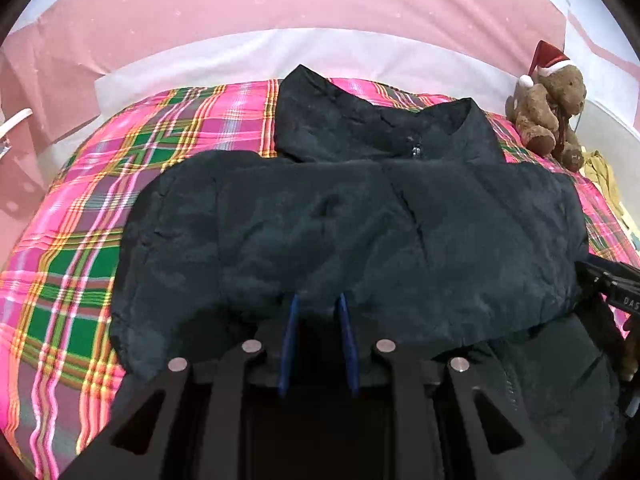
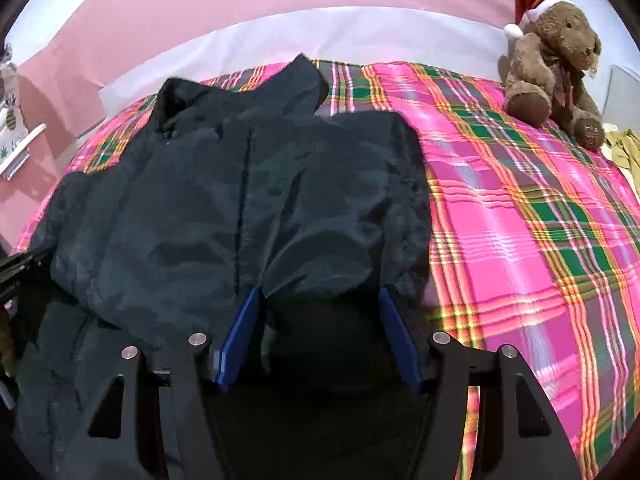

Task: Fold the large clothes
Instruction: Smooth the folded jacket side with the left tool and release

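Note:
A large dark jacket (image 1: 360,216) lies on the plaid bedspread (image 1: 80,240), collar and zip toward the far side, sleeves folded across the chest. My left gripper (image 1: 318,300) sits at the near edge of the folded part, its blue fingers (image 1: 294,320) a narrow gap apart with dark cloth over the tips; whether cloth is pinched is hidden. In the right wrist view the jacket (image 2: 224,208) fills the left half. My right gripper (image 2: 320,292) is open wide, its blue fingers (image 2: 244,320) against the jacket's near fold. The right gripper's body (image 1: 616,292) shows at the left view's right edge.
A brown teddy bear with a Santa hat (image 2: 556,64) sits at the bed's far right corner, also in the left wrist view (image 1: 552,112). Yellowish cloth (image 2: 624,148) lies beside it. A pink wall (image 1: 280,0) and white mattress edge (image 1: 224,60) lie behind.

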`<state>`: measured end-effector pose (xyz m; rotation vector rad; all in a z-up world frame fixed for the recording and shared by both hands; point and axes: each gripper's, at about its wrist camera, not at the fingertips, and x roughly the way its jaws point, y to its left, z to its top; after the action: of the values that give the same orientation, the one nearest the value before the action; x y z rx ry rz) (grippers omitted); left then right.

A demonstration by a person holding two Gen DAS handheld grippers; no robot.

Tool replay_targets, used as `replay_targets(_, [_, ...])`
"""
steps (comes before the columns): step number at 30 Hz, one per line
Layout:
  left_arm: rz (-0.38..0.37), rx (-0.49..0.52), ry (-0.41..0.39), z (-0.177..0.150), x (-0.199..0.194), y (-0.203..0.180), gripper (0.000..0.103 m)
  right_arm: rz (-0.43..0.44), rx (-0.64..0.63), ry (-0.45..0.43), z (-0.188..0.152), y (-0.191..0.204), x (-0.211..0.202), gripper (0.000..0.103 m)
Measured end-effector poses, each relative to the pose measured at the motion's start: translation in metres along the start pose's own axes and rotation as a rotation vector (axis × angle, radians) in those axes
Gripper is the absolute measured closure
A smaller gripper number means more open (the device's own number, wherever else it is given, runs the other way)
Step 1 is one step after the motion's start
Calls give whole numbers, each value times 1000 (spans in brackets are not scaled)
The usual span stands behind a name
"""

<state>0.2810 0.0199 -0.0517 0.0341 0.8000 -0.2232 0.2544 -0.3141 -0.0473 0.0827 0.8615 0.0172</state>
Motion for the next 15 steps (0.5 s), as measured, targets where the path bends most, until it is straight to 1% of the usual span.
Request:
replay_targets(3, [-4, -9, 4, 1, -17, -2, 80, 5, 5, -20, 0, 2, -20, 42])
replay_targets(4, [1, -7, 3, 2, -24, -4, 80, 12, 1, -39, 0, 4, -32, 42])
replay_targets(7, [-7, -2, -19, 4, -46, -11, 79, 23, -9, -76, 5, 11, -53, 42])
replay_targets(9, [-8, 1, -38, 8, -60, -16, 74, 34, -18, -99, 9, 17, -68, 42])
replay_targets(13, [-20, 17, -78, 17, -80, -25, 70, 54, -26, -115, 18, 26, -79, 42])
replay_targets(15, [-26, 20, -96, 23, -86, -26, 66, 61, -25, -120, 22, 28, -81, 42])
